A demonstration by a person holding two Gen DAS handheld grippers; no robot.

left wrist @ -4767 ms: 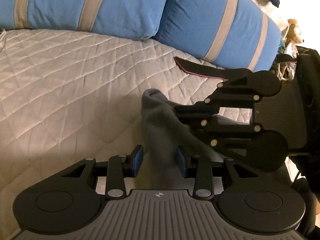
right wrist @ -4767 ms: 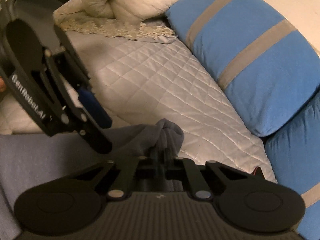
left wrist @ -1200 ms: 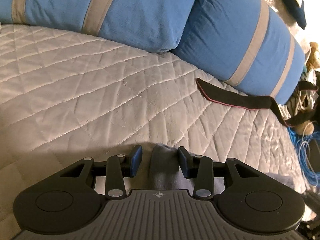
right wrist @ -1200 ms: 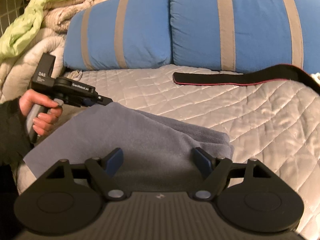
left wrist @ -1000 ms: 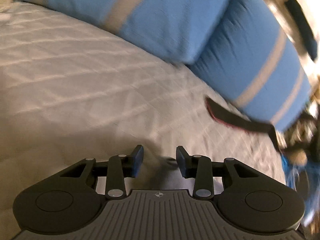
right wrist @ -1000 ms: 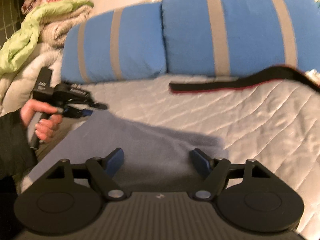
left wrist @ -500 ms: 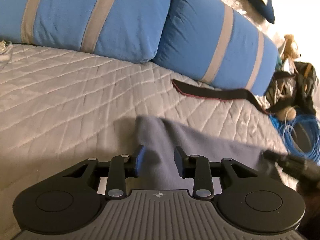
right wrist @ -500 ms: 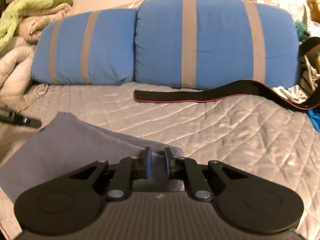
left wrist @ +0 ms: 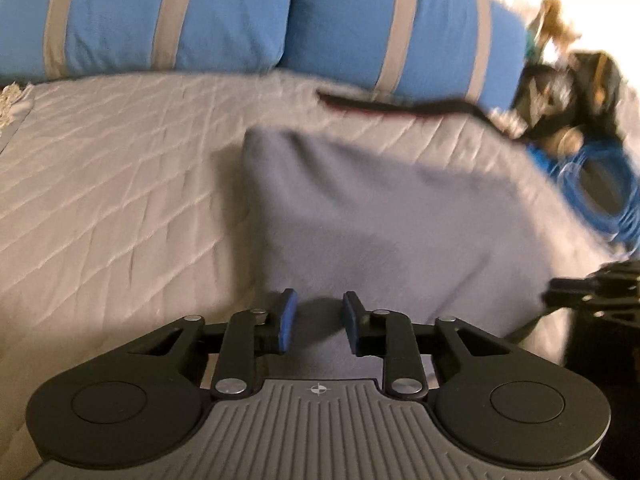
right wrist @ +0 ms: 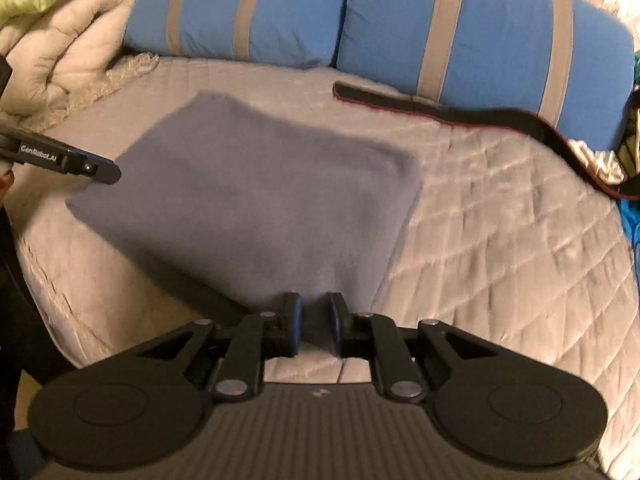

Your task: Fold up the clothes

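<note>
Fingers (right wrist: 294, 326) of right gripper (right wrist: 314, 328) pinching near corner of grey garment (right wrist: 256, 200) spread on bed (right wrist: 500, 240), left gripper (left wrist: 316, 322) part-open over its edge; risks dragging folds askew if tugged unevenly.

A grey-blue folded garment (right wrist: 256, 200) lies flat, a rough rectangle, on the quilted bed.

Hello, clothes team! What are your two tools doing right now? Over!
Left tool open over the near edge of the grey cloth. Right tool nearly shut on that cloth's near corner. Cloth spread on the quilt. Black strap lies clear behind it.
</note>
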